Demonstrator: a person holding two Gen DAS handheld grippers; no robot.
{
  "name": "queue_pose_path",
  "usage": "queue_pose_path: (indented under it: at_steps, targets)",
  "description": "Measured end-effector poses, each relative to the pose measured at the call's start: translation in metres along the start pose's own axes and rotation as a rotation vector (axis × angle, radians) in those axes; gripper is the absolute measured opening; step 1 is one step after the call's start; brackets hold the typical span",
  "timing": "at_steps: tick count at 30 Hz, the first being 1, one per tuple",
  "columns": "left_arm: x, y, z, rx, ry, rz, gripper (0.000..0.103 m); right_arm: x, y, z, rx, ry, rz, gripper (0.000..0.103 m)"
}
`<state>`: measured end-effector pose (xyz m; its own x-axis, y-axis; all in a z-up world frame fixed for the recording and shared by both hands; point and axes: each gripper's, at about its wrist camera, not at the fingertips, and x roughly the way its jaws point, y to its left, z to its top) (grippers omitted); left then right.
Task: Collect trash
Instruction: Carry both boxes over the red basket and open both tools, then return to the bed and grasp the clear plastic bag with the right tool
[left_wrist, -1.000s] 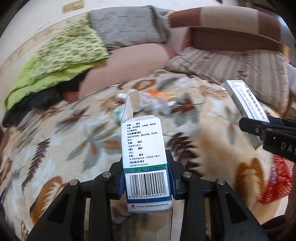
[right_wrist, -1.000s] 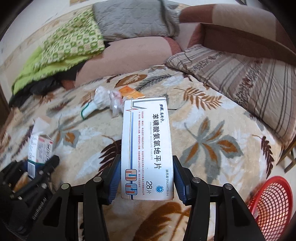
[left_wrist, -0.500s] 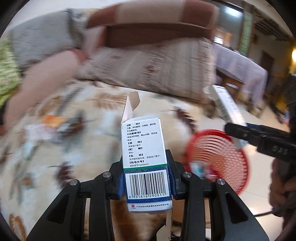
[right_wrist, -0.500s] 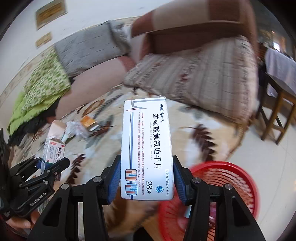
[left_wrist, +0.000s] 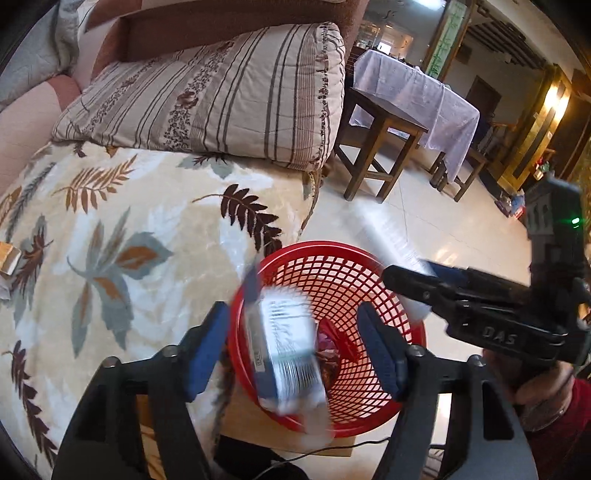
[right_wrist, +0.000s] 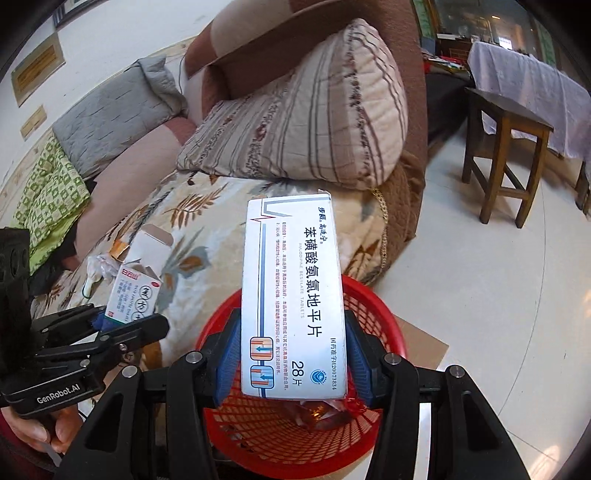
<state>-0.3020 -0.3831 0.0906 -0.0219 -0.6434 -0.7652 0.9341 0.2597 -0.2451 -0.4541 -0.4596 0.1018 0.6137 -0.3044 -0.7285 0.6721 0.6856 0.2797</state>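
Two medicine boxes are carried over the red basket (left_wrist: 369, 387): the small box (left_wrist: 284, 350) is dropped from the just-opened left gripper (left_wrist: 295, 343); the tablet box (right_wrist: 293, 295), clamped in the right gripper (right_wrist: 293, 354), should be released centrally.

The small white box (left_wrist: 286, 345) with a blue edge and a bar code is loose and blurry, tipped over in the air just above the red basket (left_wrist: 369, 400). Nothing is squeezing it. The red basket is round, made of plastic net, and sits on the floor right beside the bed. Some reddish wrappers (right_wrist: 321, 413) lie at its bottom. The long white box (right_wrist: 291, 299) has big dark letters, a blue line and two little orange pictures. It stands up straight over the basket, pinched on both sides. On the bed lie a crumpled clear bag (right_wrist: 98, 267) and a bit of orange paper (right_wrist: 119, 248).
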Motion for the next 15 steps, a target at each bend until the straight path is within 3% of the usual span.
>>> queue_pose_path:
  at_steps: [8,11,15]
  targets:
    - [-0.043,0.024,-0.012,-0.030,-0.079,0.084,0.070,0.005,-0.013,-0.002,0.055,0.008,0.011,0.059]
    - [-0.070,0.045,-0.026,-0.062,-0.120,0.167,0.070,0.001,0.001,-0.001,0.008,-0.011,-0.002,0.059]
    - [-0.101,0.074,-0.048,-0.098,-0.138,0.286,0.070,0.003,0.028,0.001,-0.025,0.003,0.050,0.059]
